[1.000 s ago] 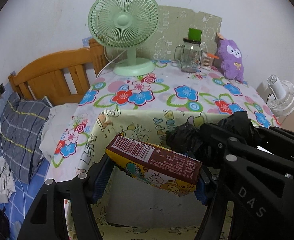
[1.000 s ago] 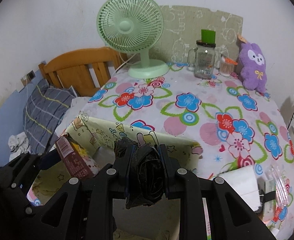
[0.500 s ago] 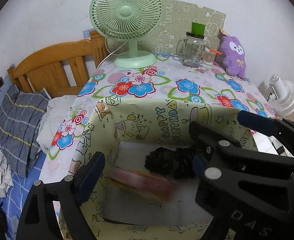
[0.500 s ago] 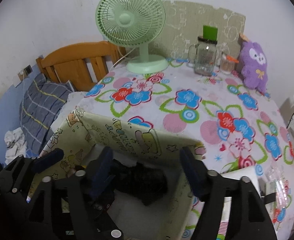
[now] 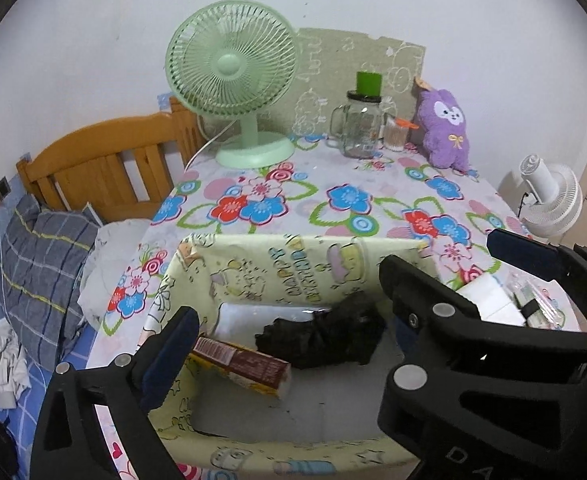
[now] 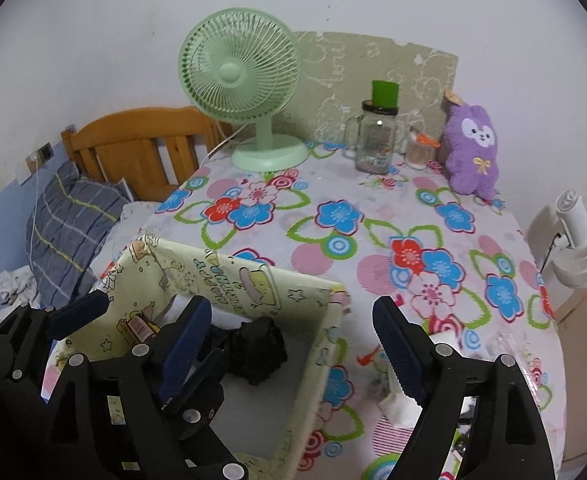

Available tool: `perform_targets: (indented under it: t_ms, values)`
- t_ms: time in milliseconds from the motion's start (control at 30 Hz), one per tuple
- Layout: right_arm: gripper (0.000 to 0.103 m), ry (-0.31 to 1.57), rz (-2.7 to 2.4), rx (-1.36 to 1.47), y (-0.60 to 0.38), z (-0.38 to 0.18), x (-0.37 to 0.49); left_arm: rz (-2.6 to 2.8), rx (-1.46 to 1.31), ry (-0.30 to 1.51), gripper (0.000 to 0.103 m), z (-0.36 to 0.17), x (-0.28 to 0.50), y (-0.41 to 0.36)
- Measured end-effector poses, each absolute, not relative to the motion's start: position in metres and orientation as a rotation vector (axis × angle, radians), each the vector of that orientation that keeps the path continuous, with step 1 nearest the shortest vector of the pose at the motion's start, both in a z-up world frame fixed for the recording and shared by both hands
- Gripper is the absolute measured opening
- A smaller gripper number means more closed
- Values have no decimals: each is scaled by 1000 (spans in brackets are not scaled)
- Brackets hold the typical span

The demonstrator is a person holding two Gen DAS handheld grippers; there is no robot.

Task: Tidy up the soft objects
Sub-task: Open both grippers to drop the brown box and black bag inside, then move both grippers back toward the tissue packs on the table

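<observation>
Both claws are hanging open and empty over a yellow cartoon-print box (image 5: pixel 293 264) sitting at the near edge of the floral tabletop (image 5: pixel 333 184). In the left view, the left claw (image 5: pixel 289 344) is spreading wide across the box mouth, and the whole floor of the box is showing: a crumpled black bundle (image 5: pixel 325 336) is lying against the far wall, and a brown carton (image 5: pixel 241 364) is lying on its side just beside it, toward the left wall. The right claw (image 6: pixel 293 344) is showing the same box from its right side; there the bundle (image 6: pixel 259 348) is partly hiding behind the left finger (image 6: pixel 185 344), and only a corner of the carton (image 6: pixel 137 326) is peeking out.

The right view alone is showing white tissue (image 6: pixel 397 404) on the tabletop under the right finger. Both views are taking in a green fan (image 6: pixel 241 76), a glass jar (image 6: pixel 375 140) and a purple plush (image 6: pixel 473 148) standing at the far edge, well apart from the box.
</observation>
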State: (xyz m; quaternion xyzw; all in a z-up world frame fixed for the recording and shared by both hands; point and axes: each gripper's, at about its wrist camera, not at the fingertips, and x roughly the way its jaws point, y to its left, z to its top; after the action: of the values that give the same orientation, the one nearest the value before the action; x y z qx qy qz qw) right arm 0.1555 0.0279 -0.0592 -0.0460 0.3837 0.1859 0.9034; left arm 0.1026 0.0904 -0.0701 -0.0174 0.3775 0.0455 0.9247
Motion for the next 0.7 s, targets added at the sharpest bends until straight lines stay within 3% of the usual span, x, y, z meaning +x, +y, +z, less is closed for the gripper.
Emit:
perform_targets:
  t_ms: [700]
  values:
    - [88, 681, 302, -55, -34, -22, 116, 22, -5, 671, 103, -33, 74, 37]
